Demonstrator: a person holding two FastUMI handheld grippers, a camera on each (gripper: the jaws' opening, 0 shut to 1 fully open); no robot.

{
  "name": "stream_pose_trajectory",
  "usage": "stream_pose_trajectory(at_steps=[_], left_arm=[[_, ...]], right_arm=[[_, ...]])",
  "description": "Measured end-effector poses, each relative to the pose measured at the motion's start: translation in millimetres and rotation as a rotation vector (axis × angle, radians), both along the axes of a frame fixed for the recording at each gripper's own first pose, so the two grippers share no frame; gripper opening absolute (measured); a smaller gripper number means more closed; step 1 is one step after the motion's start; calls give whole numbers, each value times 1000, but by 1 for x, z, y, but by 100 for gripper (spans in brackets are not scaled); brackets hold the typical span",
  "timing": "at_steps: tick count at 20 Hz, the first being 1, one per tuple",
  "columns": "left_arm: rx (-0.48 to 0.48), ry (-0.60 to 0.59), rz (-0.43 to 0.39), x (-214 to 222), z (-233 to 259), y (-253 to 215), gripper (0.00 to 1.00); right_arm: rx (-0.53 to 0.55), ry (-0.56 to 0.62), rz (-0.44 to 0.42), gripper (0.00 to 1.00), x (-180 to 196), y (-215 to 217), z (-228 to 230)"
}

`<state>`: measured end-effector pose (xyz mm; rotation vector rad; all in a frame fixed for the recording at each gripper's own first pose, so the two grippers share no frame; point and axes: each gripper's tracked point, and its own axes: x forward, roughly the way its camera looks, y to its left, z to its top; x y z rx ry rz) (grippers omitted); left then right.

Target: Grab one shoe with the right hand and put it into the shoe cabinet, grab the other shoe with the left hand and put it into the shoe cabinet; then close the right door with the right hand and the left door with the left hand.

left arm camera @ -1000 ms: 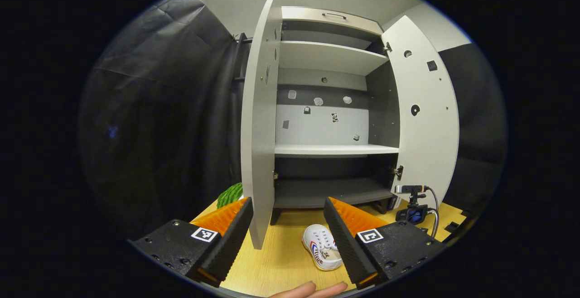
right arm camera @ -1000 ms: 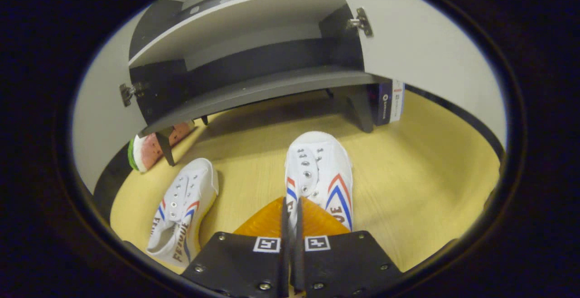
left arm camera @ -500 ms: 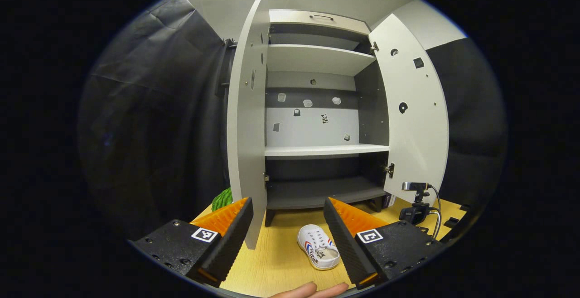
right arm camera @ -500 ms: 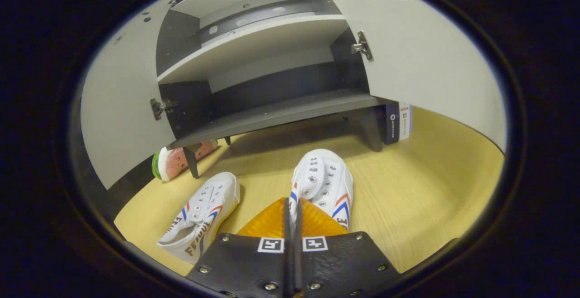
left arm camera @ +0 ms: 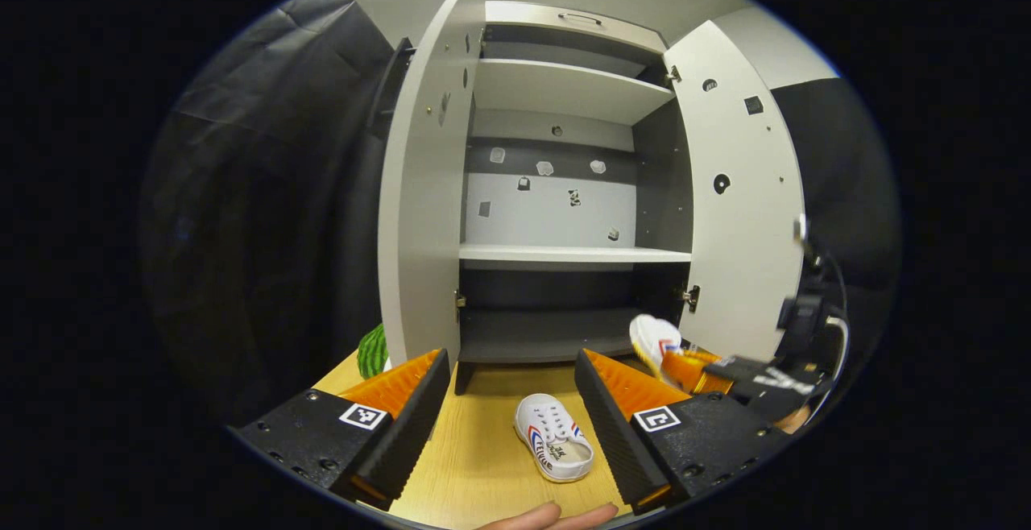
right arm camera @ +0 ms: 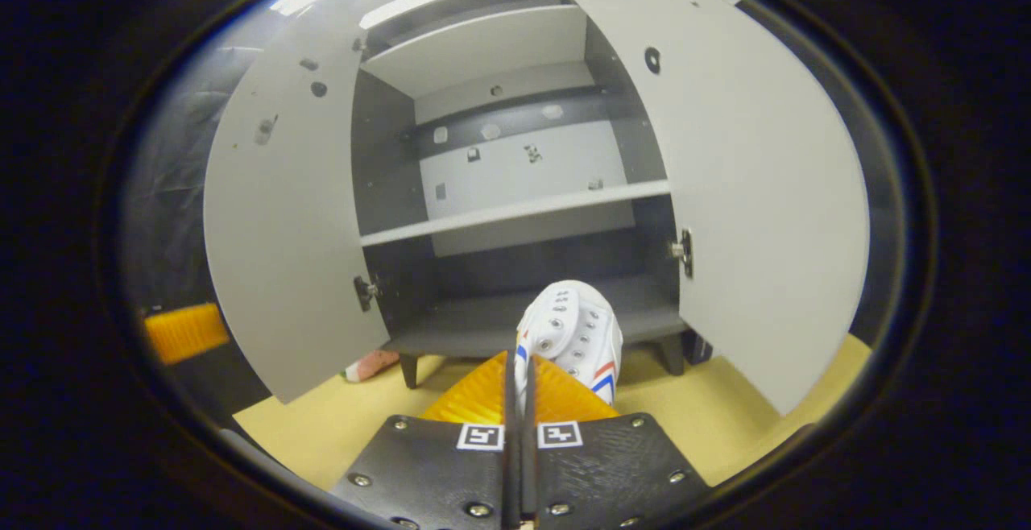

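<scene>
While the right tool (right arm camera: 519, 389) grips it, the white shoe (right arm camera: 573, 329) shows red-and-blue stripes.

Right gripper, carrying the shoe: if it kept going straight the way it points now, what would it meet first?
Probably the cabinet's bottom shelf. The right gripper, shut on the white shoe, points between the open doors at the lowest compartment; nothing shows in between, though depth is unclear.

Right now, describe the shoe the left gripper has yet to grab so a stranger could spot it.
Find the tall grey shoe cabinet with both doors open, then look down at the pale wooden floor before it. The white canvas sneaker with red and blue stripes lies there, while its twin is pinched by the right gripper.
</scene>
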<state>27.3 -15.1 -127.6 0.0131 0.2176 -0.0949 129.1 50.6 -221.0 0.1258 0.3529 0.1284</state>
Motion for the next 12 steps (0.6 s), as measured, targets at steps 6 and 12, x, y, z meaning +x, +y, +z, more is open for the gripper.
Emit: stream_pose_trajectory(at_steps=[6,12], left_arm=[[17,14,-40,9,-10,-8,95],[21,-19,-78,31,-5,-19,95]], right_arm=[[-42,-116,22,1,55,0,144],[-130,-117,12,1,144,11,220]])
